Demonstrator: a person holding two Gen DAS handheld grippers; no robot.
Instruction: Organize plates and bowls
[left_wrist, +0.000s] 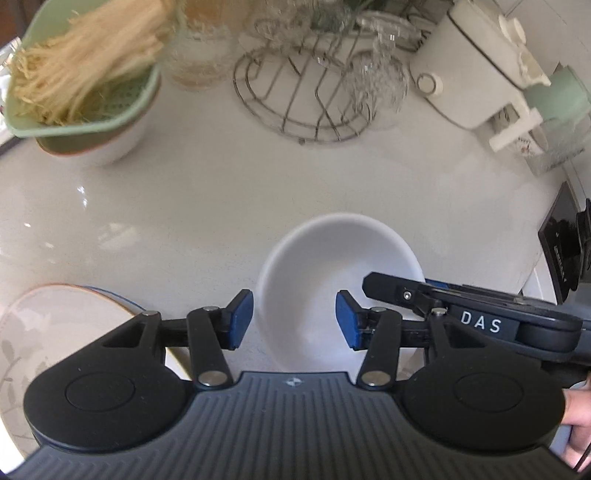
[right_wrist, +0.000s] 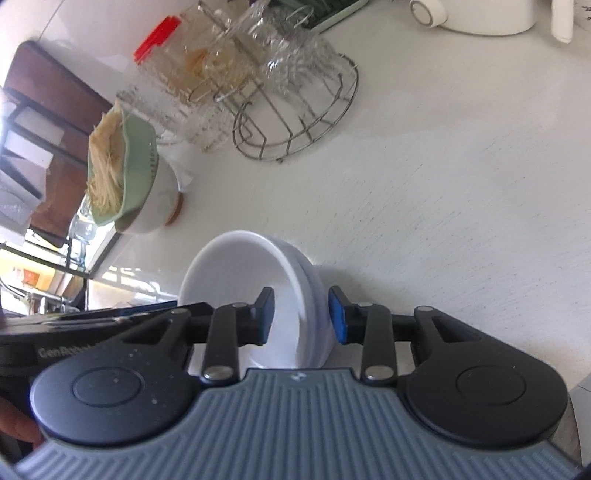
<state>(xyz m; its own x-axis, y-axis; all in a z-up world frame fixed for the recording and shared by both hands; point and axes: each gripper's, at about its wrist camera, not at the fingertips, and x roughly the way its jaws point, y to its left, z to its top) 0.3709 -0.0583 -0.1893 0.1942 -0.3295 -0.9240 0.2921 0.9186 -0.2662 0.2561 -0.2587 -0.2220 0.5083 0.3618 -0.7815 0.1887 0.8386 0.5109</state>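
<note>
A plain white bowl (left_wrist: 332, 266) sits on the white counter, and in the right wrist view it (right_wrist: 236, 273) looks to be stacked on a second white bowl. My left gripper (left_wrist: 294, 320) is open, its pads on either side of the bowl's near left rim. My right gripper (right_wrist: 301, 315) is open and straddles the bowl's right wall without pressing it; it also shows in the left wrist view (left_wrist: 461, 306). A patterned plate (left_wrist: 55, 332) with an orange rim lies at the lower left.
A green colander of noodles (left_wrist: 81, 81) rests in a white bowl at the far left. A wire rack (left_wrist: 303, 99) with glassware, a glass jar (right_wrist: 177, 74) and a white appliance (left_wrist: 480, 62) stand at the back. A dark object (left_wrist: 565, 240) is at the right edge.
</note>
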